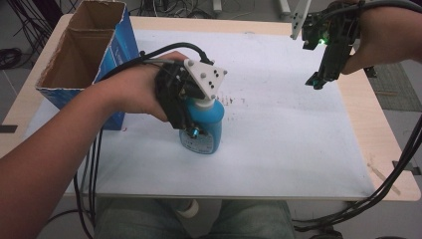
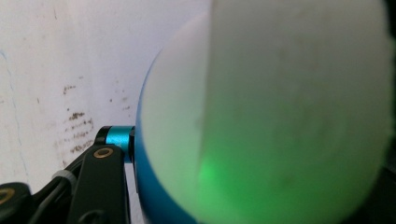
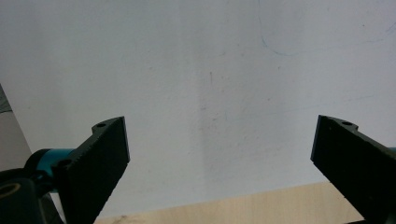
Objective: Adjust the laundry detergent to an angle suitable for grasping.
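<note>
A blue bottle (image 1: 208, 130) with a white cap stands upright on the white mat (image 1: 288, 134), left of the middle. My left gripper (image 1: 191, 130) comes down over it from the left and is shut on its upper part. In the left gripper view the white cap (image 2: 289, 102) and the blue shoulder (image 2: 148, 186) of the bottle sit close to the lens, with one black finger (image 2: 100, 182) pressed against the bottle's left side. My right gripper (image 1: 318, 79) hangs above the mat's far right corner, open with nothing between its fingers (image 3: 100, 163).
An open cardboard box (image 1: 82, 55) with blue sides stands at the far left, next to my left hand. Brown stains (image 1: 231, 101) mark the mat just behind the bottle. Cables (image 1: 393, 174) trail off the table's right edge. The wooden table edge (image 3: 233, 210) runs under the right gripper.
</note>
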`<state>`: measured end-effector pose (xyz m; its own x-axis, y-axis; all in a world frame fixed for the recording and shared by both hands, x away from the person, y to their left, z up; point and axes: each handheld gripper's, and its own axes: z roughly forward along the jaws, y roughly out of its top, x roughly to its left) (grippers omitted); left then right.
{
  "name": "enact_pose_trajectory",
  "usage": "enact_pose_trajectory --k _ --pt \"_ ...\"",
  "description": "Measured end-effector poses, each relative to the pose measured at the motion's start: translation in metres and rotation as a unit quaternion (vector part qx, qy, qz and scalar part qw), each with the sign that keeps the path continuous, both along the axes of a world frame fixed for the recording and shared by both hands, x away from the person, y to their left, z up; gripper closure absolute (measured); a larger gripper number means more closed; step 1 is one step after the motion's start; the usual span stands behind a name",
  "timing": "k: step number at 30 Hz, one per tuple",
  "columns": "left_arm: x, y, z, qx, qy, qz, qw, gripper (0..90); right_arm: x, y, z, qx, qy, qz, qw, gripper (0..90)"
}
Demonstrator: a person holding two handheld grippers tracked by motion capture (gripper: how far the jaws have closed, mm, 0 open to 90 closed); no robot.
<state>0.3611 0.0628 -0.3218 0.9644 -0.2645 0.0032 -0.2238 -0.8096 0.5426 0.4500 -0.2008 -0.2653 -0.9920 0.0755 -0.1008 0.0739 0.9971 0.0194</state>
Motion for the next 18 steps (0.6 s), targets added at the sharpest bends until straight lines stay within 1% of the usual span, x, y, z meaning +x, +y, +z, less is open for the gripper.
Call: enact_pose_trajectory --k 4,5,7,8,10,11,12,16,17,18 --pt "-0.0006 0.0013 -0.0001 0.001 -0.001 0.001 1.0000 41.9 -0.0004 -0.0010 0.0006 -0.001 0.000 -0.001 1.0000 3.4" --pt "-0.0010 0.0004 0.0001 0.007 0.001 0.005 1.0000 41.8 0.0000 -0.0019 0.0008 -0.001 -0.001 0.001 1.0000 3.4" --pt "-0.0012 0.0002 0.0004 0.008 0.000 0.006 0.9999 41.7 0.0000 -0.0020 0.0008 -0.001 0.000 -0.001 1.0000 3.4" --pt "-0.0010 0.0002 0.0001 0.008 0.003 0.011 0.9999 41.5 0.0000 -0.0017 0.0004 -0.002 0.000 -0.003 1.0000 3.4" --pt "-0.0005 0.0002 -0.0001 0.010 0.007 0.011 0.9999 40.8 -0.0002 -0.0010 0.0003 -0.002 0.001 -0.001 1.0000 3.4" --pt "-0.0005 0.0002 -0.0001 0.010 0.007 0.011 0.9999 39.0 -0.0007 -0.0003 0.0004 -0.003 0.001 -0.002 1.0000 3.4" --pt "0.0002 0.0001 -0.0010 0.015 0.010 0.016 0.9997 35.8 -0.0008 0.0001 0.0003 -0.002 0.000 -0.001 1.0000 3.4" --pt "-0.0001 0.0013 -0.0014 0.018 0.009 0.010 0.9997 34.6 -0.0011 0.0007 0.0004 -0.002 0.001 0.001 1.0000 3.4" --pt "-0.0001 0.0027 -0.0005 0.017 0.014 0.015 0.9996 34.6 -0.0012 0.0008 0.0004 -0.003 0.001 0.001 1.0000 3.4" --pt "0.0002 0.0036 0.0002 0.015 0.018 0.017 0.9996 32.6 -0.0013 0.0006 0.0003 -0.004 0.001 0.001 1.0000 3.4"
